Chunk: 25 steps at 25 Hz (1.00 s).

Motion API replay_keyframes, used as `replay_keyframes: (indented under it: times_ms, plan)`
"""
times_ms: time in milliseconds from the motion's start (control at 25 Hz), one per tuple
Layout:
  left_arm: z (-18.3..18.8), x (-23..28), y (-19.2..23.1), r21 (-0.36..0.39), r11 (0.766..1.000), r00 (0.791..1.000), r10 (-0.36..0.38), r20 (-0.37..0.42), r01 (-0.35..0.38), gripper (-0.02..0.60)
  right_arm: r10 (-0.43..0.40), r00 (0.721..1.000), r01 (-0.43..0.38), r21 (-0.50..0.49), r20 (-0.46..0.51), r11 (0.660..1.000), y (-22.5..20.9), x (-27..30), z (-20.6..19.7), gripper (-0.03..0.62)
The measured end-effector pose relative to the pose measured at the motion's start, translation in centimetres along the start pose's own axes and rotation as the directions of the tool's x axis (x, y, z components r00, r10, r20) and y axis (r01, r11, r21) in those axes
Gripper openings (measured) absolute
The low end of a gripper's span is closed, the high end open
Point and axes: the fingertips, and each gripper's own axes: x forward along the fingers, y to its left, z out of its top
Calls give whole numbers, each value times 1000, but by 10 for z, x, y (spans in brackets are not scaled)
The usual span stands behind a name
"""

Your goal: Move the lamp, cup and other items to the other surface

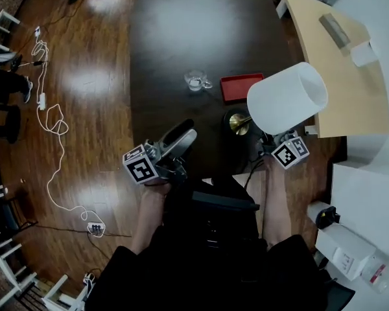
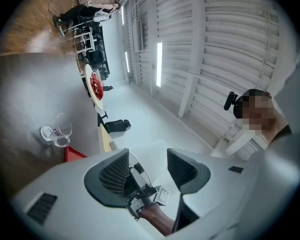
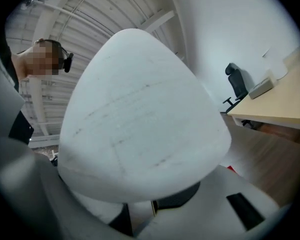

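Observation:
A lamp with a white shade (image 1: 287, 98) and a brass base (image 1: 238, 123) stands over the right part of the dark table (image 1: 175, 37). My right gripper (image 1: 270, 142) is shut on its stem below the shade. In the right gripper view the lamp shade (image 3: 140, 119) fills the picture and hides most of the right gripper (image 3: 152, 206). A clear glass cup (image 1: 195, 81) and a red tray (image 1: 241, 87) lie further back. My left gripper (image 1: 183, 135) hovers open at the table's near edge; in its own view nothing lies between the left gripper (image 2: 147, 159) jaws, with the cup (image 2: 57, 131) far left.
A light wooden table (image 1: 337, 83) stands to the right, with a grey block (image 1: 335, 31) and a white box (image 1: 363, 52) on it. White cables (image 1: 52, 122) trail over the wood floor at left. White units (image 1: 360, 238) crowd the lower right.

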Motion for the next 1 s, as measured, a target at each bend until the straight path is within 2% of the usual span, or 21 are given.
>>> replay_keyframes:
  times_ms: [320, 520, 640, 840, 1000]
  plan:
    - [1, 17, -6, 4, 997, 994, -80, -79, 80, 236, -101, 988, 100, 17, 113, 995, -3, -45, 59, 95]
    - [-1, 22, -7, 1, 994, 989, -108, -102, 109, 235, -111, 974, 99, 70, 198, 993, 3, -71, 85, 95]
    - [-4, 25, -8, -8, 992, 985, -126, -115, 126, 235, -157, 965, 151, 47, 208, 987, 4, -85, 96, 95]
    - [-5, 25, -10, -27, 988, 980, -152, -127, 150, 235, -182, 955, 182, 23, 233, 983, 16, -94, 106, 96]
    - [-8, 26, -9, -7, 989, 977, -148, -151, 149, 235, -202, 948, 202, 25, 247, 979, 19, -100, 111, 97]
